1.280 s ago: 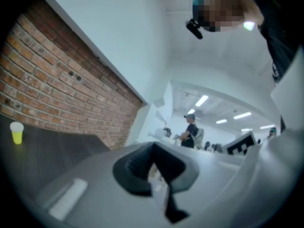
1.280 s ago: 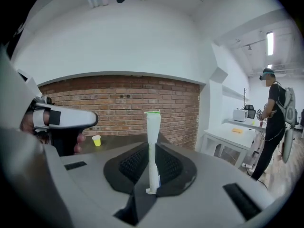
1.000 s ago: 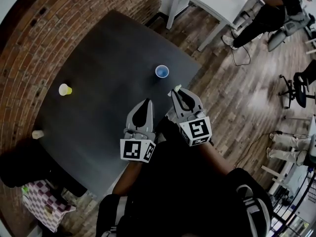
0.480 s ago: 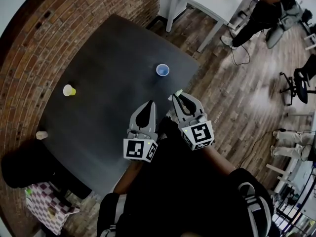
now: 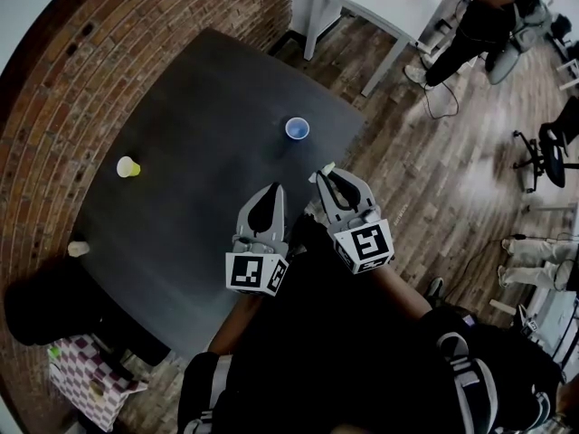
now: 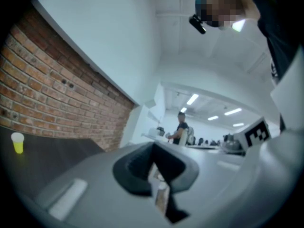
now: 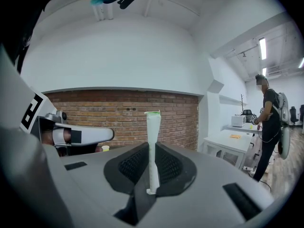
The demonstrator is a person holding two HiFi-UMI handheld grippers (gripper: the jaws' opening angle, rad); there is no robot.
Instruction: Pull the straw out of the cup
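Observation:
A blue cup stands upright near the far right edge of the dark table, and no straw stands in it. My right gripper hangs over the table's near right edge, short of the cup, shut on a white straw with a green tip. The straw sticks up from between the jaws, and its tip shows in the head view. My left gripper hovers beside the right one, jaws together with nothing held. The left gripper also appears in the right gripper view.
A yellow cup sits at the table's left side, by the brick wall, and a pale cup at the left edge. A white table and seated people lie beyond on the wood floor.
Both grippers sit slightly lower in the head view than a second ago. The straw stays clamped in the right gripper.

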